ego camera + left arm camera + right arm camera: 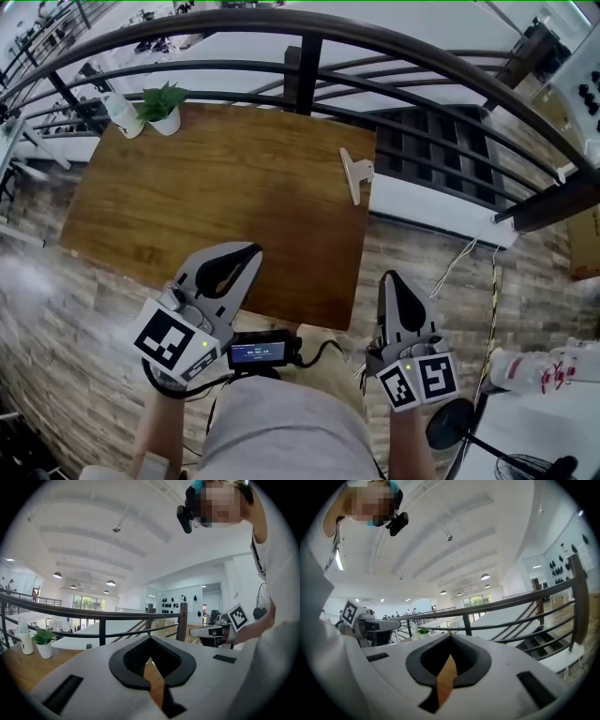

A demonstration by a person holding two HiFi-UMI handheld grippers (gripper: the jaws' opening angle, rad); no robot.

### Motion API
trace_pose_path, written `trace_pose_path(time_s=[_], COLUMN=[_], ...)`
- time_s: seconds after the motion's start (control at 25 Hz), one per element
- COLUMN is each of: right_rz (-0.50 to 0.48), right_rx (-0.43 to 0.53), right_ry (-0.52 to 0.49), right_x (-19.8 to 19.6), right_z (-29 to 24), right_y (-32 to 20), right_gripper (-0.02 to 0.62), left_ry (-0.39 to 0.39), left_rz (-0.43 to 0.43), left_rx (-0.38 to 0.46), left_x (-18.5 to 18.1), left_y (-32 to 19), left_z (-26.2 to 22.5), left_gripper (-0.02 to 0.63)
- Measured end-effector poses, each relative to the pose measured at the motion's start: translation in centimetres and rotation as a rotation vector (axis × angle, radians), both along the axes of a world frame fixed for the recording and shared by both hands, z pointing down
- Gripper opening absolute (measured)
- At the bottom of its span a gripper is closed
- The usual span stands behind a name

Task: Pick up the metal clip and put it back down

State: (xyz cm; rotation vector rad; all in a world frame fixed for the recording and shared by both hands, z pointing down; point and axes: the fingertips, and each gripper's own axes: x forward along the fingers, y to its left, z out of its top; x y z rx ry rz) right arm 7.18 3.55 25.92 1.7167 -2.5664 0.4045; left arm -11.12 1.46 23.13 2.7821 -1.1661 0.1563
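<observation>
Metal clip (354, 174): lying on wooden table (206, 202) at its far right edge, untouched. Well ahead of right gripper (390, 279) jaws, slightly to their left; farther ahead and to right of left gripper (246, 251) jaws. Both jaw pairs pressed together, nothing between, hovering by table's near edge.

Judged step: pick-up not begun, or clip already set back down; cannot tell which.

If picking: spread right jaws, reach forward, straddle clip, pinch.

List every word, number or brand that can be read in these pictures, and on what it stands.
Nothing can be read for certain.
Small screen at the person's waist: white print on blue, too small.
White bottle at lower right: red print, too blurred.
Square markers: black-and-white patterns, no letters.
</observation>
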Motion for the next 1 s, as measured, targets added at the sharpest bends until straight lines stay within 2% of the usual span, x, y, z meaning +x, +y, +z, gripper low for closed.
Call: trace_pose_path(time_s=[0.24,1.0], right_rz=[-0.017,-0.023], right_rx=[0.0,0.011], right_ry=[0.022,0.08], right_x=[-0.7,-2.0], right_z=[-0.1,-0.6], right_y=[0.4,-0.1], right_gripper=[0.002,0.002], left_ry=[0.046,0.014], left_rz=[0.018,0.055], left_rx=[-0.019,-0.019], left_x=[0.3,1.2], left_y=[0.6,1.1], left_z=[-0.2,0.7], left_gripper=[0.005,0.005])
